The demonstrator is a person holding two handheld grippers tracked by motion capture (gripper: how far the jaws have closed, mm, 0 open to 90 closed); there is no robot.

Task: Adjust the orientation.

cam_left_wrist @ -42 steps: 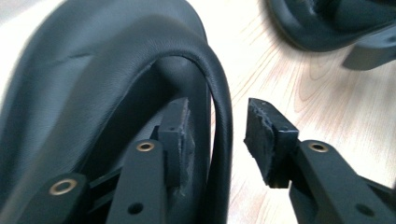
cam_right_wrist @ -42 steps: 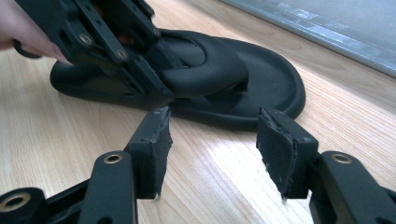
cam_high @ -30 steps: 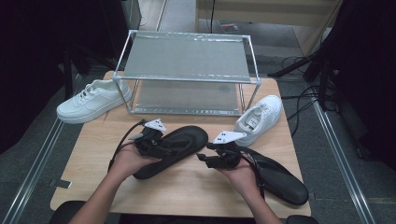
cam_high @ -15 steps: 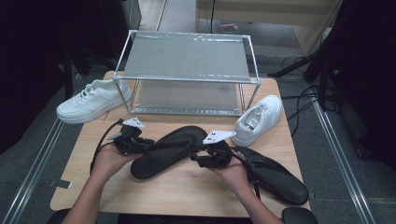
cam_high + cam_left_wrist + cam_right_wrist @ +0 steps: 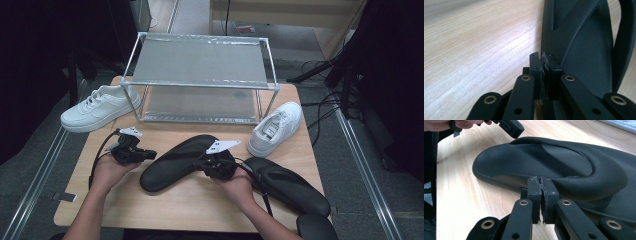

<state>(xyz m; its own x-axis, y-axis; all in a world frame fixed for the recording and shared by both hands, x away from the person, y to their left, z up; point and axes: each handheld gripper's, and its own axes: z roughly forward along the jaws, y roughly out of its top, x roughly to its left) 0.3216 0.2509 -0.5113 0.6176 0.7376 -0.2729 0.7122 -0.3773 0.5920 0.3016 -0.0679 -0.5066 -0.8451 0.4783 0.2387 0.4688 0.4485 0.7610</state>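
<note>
A black slipper (image 5: 175, 162) lies sole-down on the wooden table (image 5: 200, 210), angled from lower left to upper right. My left gripper (image 5: 149, 154) sits just off its left edge, and its jaws have just been closing. In the left gripper view the pads (image 5: 541, 62) meet with nothing between them, and the slipper (image 5: 579, 37) stands just beyond. My right gripper (image 5: 204, 162) is at the slipper's right side. Its jaws have also just been closing and are shut empty (image 5: 542, 187) before the slipper (image 5: 564, 160). A second black slipper (image 5: 287, 185) lies to the right.
A metal two-shelf rack (image 5: 200, 75) stands at the back of the table. One white sneaker (image 5: 97, 107) rests at its left, partly over the table edge. Another white sneaker (image 5: 275, 127) lies at its right. Cables trail from both grippers.
My left gripper has drawn back leftward off the slipper, and my right gripper has shifted a little left. Both pairs of jaws have gone from open to shut. The slipper now lies free.
</note>
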